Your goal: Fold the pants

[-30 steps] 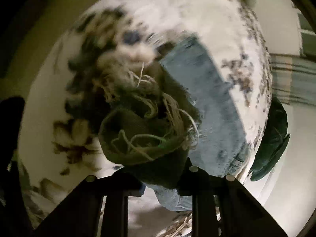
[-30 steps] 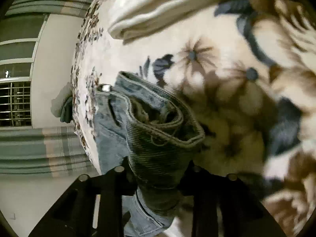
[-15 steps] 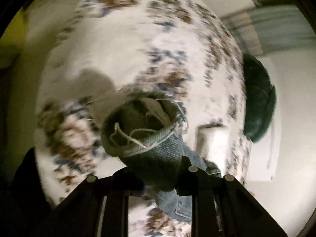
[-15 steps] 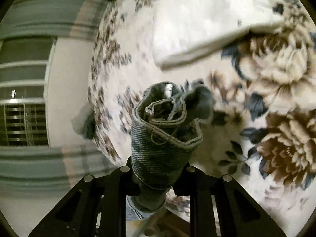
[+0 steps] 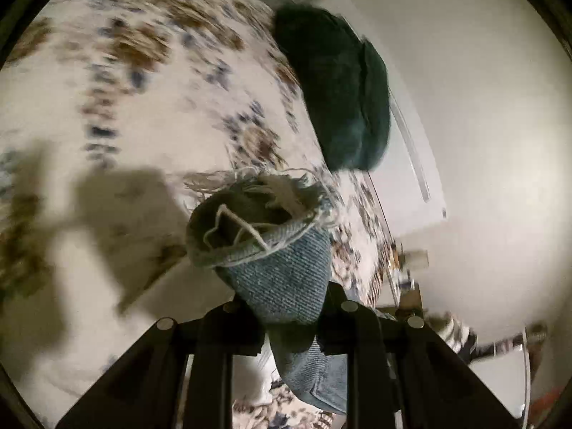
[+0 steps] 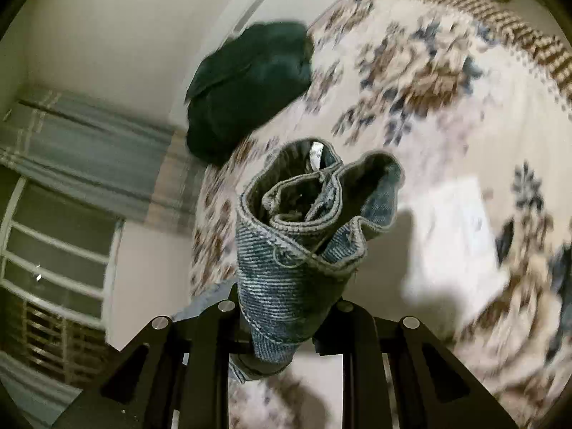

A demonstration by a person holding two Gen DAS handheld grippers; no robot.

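Note:
The pants are blue denim jeans. My left gripper is shut on a frayed leg hem of the jeans, bunched up with loose white threads at its edge. My right gripper is shut on the waistband end of the jeans, rolled up with a white label showing inside. Both ends are held up above the floral bedspread, which also shows in the right wrist view. The rest of the jeans hangs below the grippers, mostly hidden.
A dark green cushion lies at the bed's edge by the white wall; it also shows in the right wrist view. A folded white cloth lies on the bed. A window with a curtain is at left.
Both grippers have lifted the jeans off the bed and swung round; the views now face the bed's edge, green cushion and wall. Both grips are unchanged.

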